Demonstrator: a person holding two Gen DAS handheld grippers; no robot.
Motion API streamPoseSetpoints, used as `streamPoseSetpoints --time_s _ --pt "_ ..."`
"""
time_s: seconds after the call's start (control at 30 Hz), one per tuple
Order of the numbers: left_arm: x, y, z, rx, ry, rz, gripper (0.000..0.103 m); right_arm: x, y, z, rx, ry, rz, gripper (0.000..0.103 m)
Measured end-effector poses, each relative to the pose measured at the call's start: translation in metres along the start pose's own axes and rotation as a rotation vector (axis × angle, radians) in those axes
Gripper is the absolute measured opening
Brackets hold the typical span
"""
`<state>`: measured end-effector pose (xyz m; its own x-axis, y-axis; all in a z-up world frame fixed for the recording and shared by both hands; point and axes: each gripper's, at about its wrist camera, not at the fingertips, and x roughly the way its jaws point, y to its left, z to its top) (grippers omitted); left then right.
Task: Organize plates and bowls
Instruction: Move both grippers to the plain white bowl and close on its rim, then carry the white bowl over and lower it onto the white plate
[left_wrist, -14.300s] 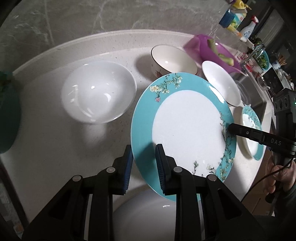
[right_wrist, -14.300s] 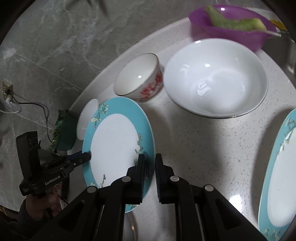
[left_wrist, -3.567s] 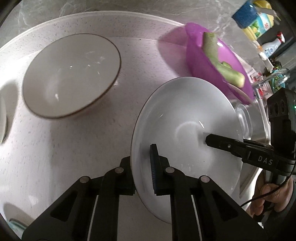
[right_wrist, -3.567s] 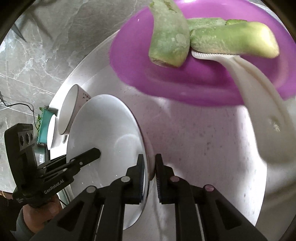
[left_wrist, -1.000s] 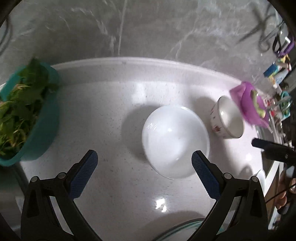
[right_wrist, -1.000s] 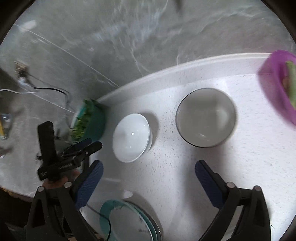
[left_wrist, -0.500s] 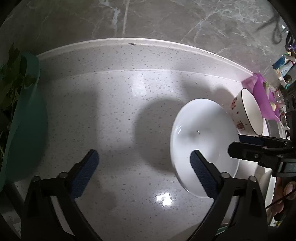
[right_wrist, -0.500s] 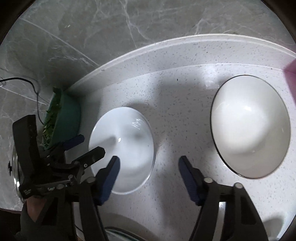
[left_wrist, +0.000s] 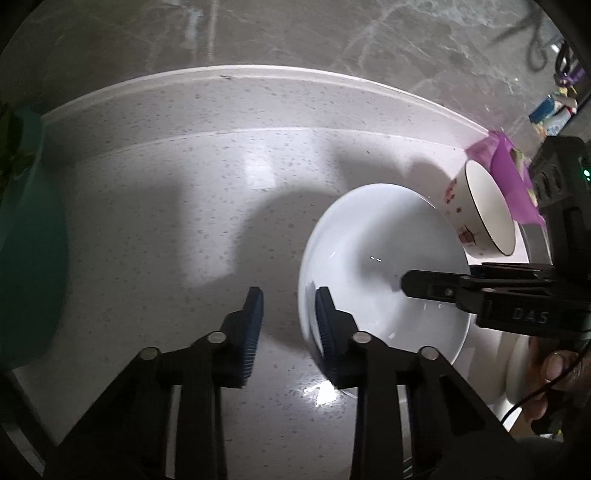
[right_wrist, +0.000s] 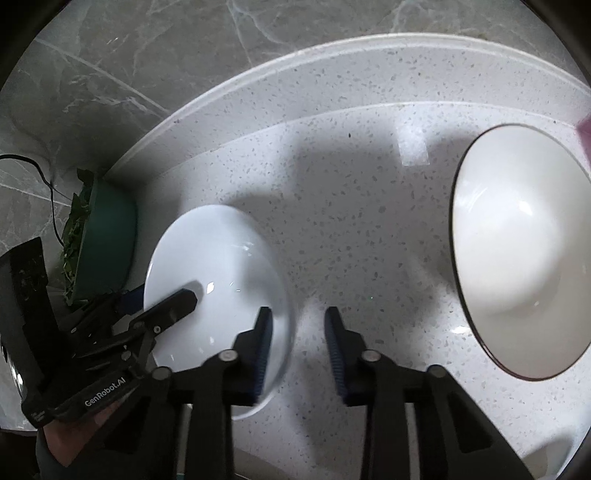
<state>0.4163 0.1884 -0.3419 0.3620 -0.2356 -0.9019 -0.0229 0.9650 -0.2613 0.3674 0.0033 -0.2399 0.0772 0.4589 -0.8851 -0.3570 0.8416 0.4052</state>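
Observation:
A plain white bowl stands on the speckled counter; it also shows in the right wrist view. My left gripper is partly open and straddles the bowl's left rim, one finger inside, one outside. My right gripper is partly open and straddles the opposite rim the same way. Neither pair of pads visibly presses the rim. A dark-rimmed bowl with red flowers stands just right of the white bowl, also in the right wrist view.
A green basin of leafy greens stands at the counter's left end. A purple basin sits beyond the flowered bowl. The raised counter lip and marble wall run behind. Another white dish lies at the front right.
Both grippers have dropped closer to the white bowl and narrowed from wide open, so each now straddles a rim. The bowl has stayed in place.

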Motion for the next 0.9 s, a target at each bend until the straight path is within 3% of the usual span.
streamPoseSetpoints --time_s 0.2,0.43,0.9 --pt "0.004 -0.015 0.002 0.032 0.017 -0.024 0.009 0.008 0.010 0.001 -0.028 0.011 0.002 0.011" --pt "0.002 -0.018 0.001 0.048 0.023 -0.007 0.009 0.007 0.005 0.002 -0.028 0.012 0.012 0.011" --pt "-0.021 -0.012 0.001 0.025 0.020 -0.050 0.009 -0.009 -0.006 0.005 0.018 0.015 0.084 0.012"
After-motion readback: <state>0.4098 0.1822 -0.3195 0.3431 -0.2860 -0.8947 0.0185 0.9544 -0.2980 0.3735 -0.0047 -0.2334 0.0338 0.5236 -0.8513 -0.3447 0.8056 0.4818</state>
